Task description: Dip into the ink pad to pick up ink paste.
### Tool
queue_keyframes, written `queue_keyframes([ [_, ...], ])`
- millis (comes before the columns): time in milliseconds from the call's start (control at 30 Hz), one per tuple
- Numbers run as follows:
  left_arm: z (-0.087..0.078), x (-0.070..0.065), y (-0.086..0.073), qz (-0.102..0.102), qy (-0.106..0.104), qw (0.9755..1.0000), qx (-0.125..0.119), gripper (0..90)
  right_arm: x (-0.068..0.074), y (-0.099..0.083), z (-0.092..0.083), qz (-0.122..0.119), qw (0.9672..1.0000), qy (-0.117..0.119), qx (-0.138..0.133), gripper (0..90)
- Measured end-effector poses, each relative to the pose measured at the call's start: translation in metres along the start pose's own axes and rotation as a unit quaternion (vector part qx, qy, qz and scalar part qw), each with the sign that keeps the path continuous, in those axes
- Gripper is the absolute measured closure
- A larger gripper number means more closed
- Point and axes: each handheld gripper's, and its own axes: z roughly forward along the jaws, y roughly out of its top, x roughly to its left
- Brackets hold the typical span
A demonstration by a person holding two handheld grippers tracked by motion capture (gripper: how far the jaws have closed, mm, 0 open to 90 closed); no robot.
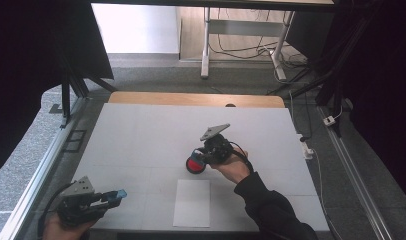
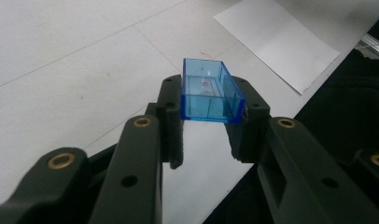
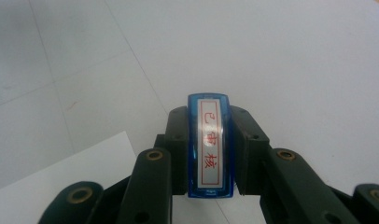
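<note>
Above mid-bench, right hand-held gripper (image 3: 210,154) clamps blue stamp body (image 3: 210,147), long axis along jaws; white paper sheet (image 1: 192,202) lies just nearer. Left hand-held gripper (image 2: 211,135) clamps clear blue plastic cap (image 2: 210,91) at near-left.

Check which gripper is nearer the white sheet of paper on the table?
Right. The right gripper, holding a blue stamp, hovers just beyond the paper's far edge. The left gripper, holding a clear blue cap, sits farther off, left of the sheet.

A clear, glossy blue plastic cap (image 2: 210,91) is seen; the stamp (image 3: 209,147) looks like glossy plastic; the sheet (image 1: 192,203) is probably matt paper.
</note>
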Motion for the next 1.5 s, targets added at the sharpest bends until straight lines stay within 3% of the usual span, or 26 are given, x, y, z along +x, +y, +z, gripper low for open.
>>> queue_keyframes([
  [300,0.000,0.000,0.000,0.000,0.001,1.0000,0.000,68.4,-0.002,-0.003,0.015,0.005,0.9999,0.003,0.014,71.7],
  [867,0.001,-0.001,0.000,0.001,0.000,1.0000,0.002,68.4,-0.014,-0.006,0.024,0.035,0.9991,0.010,0.021,71.8],
  [1200,0.001,-0.001,0.000,0.004,0.002,1.0000,0.004,68.4,-0.001,-0.001,0.027,-0.004,0.9989,-0.025,0.038,72.0],
  [1500,0.001,-0.001,0.000,0.005,0.004,1.0000,0.006,68.4,0.016,0.004,0.030,-0.055,0.9947,-0.068,0.055,72.0],
])
